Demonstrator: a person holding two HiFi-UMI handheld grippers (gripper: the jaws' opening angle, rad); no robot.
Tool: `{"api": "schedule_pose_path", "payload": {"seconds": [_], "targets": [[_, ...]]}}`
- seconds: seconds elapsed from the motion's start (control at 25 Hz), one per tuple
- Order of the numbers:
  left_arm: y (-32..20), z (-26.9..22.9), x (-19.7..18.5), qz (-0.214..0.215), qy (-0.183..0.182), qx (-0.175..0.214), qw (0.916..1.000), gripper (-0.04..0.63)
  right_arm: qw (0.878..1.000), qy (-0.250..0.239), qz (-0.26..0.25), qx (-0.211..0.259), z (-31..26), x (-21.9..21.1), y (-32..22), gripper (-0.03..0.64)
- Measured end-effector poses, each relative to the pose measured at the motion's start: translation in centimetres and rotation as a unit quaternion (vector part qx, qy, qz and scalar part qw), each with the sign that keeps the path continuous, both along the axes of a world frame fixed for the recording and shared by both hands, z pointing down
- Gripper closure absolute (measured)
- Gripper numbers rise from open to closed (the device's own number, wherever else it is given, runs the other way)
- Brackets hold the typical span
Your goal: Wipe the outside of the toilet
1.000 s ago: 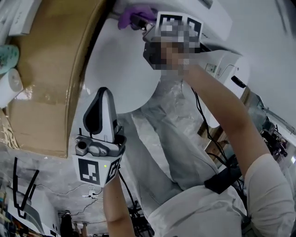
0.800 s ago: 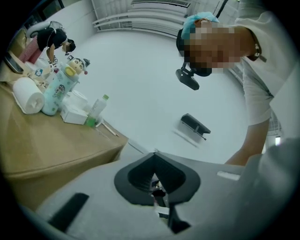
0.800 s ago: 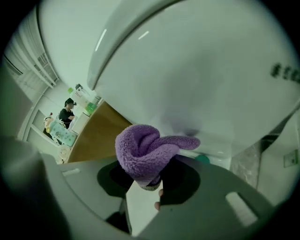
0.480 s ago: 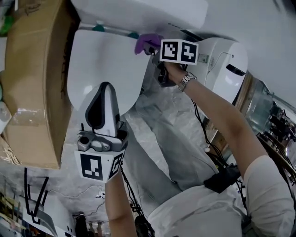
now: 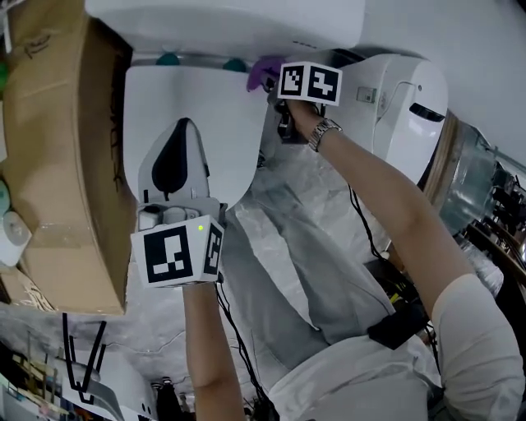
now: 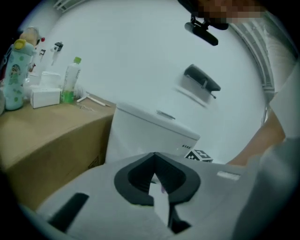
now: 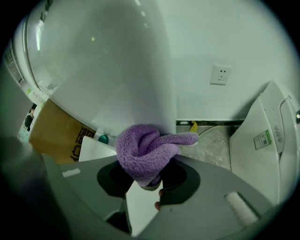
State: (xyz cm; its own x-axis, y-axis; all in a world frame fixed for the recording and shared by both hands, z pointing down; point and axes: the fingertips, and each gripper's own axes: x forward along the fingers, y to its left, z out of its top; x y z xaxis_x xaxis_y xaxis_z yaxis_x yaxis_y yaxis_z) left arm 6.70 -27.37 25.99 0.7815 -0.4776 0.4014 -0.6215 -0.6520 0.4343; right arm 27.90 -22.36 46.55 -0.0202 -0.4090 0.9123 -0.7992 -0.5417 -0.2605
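The white toilet stands with its lid [image 5: 193, 107] down and its tank [image 5: 230, 20] at the top of the head view. My right gripper [image 5: 273, 80] is shut on a purple cloth [image 5: 263, 69] at the lid's back right corner, just under the tank. In the right gripper view the bunched cloth [image 7: 143, 152] presses against the tank's white side [image 7: 108, 65]. My left gripper [image 5: 177, 152] hovers over the front of the lid, jaws together and holding nothing. The left gripper view looks toward the tank [image 6: 150, 133].
A large cardboard box [image 5: 66, 156] stands tight against the toilet's left side, with bottles [image 6: 70, 79] and small items on top. A white appliance [image 5: 411, 99] stands at the right. Crinkled plastic sheeting [image 5: 304, 238] and cables cover the floor.
The head view has swung so that the tank now shows. The right gripper with the cloth has stayed at the lid's back right corner, and the left gripper sits a little lower over the lid.
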Motion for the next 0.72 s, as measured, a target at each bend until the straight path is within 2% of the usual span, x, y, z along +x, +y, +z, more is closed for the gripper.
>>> {"api": "schedule_pose_path", "payload": {"seconds": [0.16,0.32,0.44,0.6,0.72], "targets": [[-2.5,2.1,-2.5,-0.014,-0.024,-0.030,0.9992,0.591,1.000,0.022,-0.013,-0.015,1.2,-1.1,-1.7,0.486],[-4.1,2.8,-5.2,-0.021,-0.040,-0.038,0.9983,0.591,0.999,0.027,-0.016,-0.016,1.7,-3.8,-4.0,0.486],[-4.5,2.8,-6.5,-0.025,-0.034,-0.045,0.9981,0.591,0.999,0.029,-0.013,-0.019,1.9,-5.7,-5.9,0.486],[-4.5,2.6,-7.9,-0.020,-0.015,-0.055,0.9982,0.591,0.998,0.032,0.033,-0.032,2.4,-7.2,-7.7,0.488],[-4.1,2.9,-8.4,0.000,-0.012,-0.058,0.9983,0.591,0.998,0.035,0.053,-0.030,2.4,-8.7,-9.2,0.488]]}}
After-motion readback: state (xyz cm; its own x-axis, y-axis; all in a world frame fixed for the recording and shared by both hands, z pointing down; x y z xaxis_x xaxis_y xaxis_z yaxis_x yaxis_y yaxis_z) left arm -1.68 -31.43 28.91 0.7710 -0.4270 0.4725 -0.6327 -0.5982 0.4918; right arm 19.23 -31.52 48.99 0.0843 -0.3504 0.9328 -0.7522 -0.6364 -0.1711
